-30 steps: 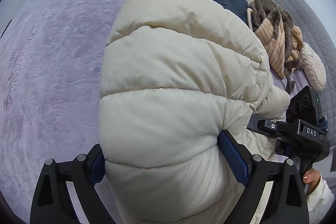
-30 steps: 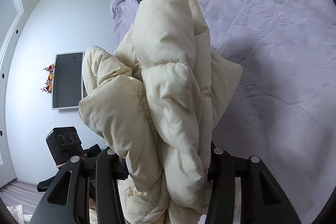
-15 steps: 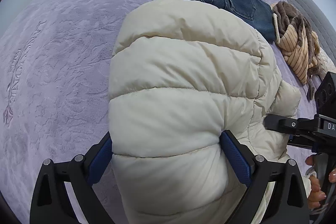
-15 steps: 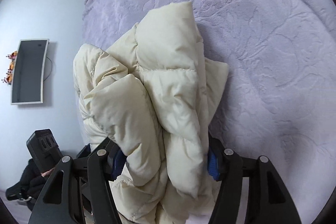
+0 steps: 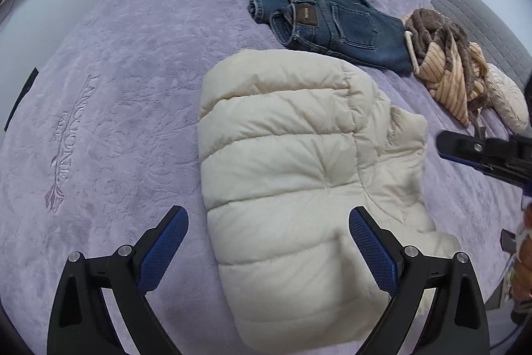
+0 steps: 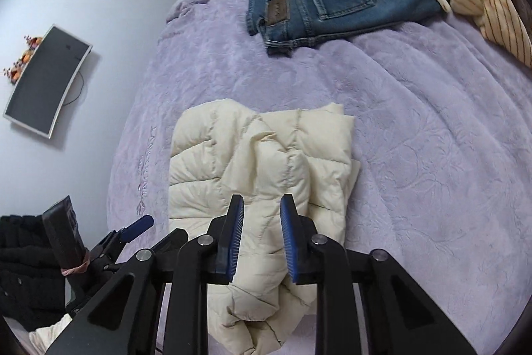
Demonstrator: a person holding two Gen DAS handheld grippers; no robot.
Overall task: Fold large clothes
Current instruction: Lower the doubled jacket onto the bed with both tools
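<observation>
While its jaws close on nothing, right hand-held gripper [image 6: 261, 222] above folded cream jacket [image 6: 266, 175].

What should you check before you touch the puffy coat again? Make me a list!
1. Puffy coat lying on the purple blanket, let go: ok.
2. Left gripper open, pads off the coat: ok.
3. Right gripper holding nothing, jaws closing above the coat: ok.
4. Coat folded neatly: not ok, its right side is bunched.
5. Jeans and striped brown garment apart from the coat: ok.
6. Coat's near edge fully on the bed: cannot tell.
</observation>
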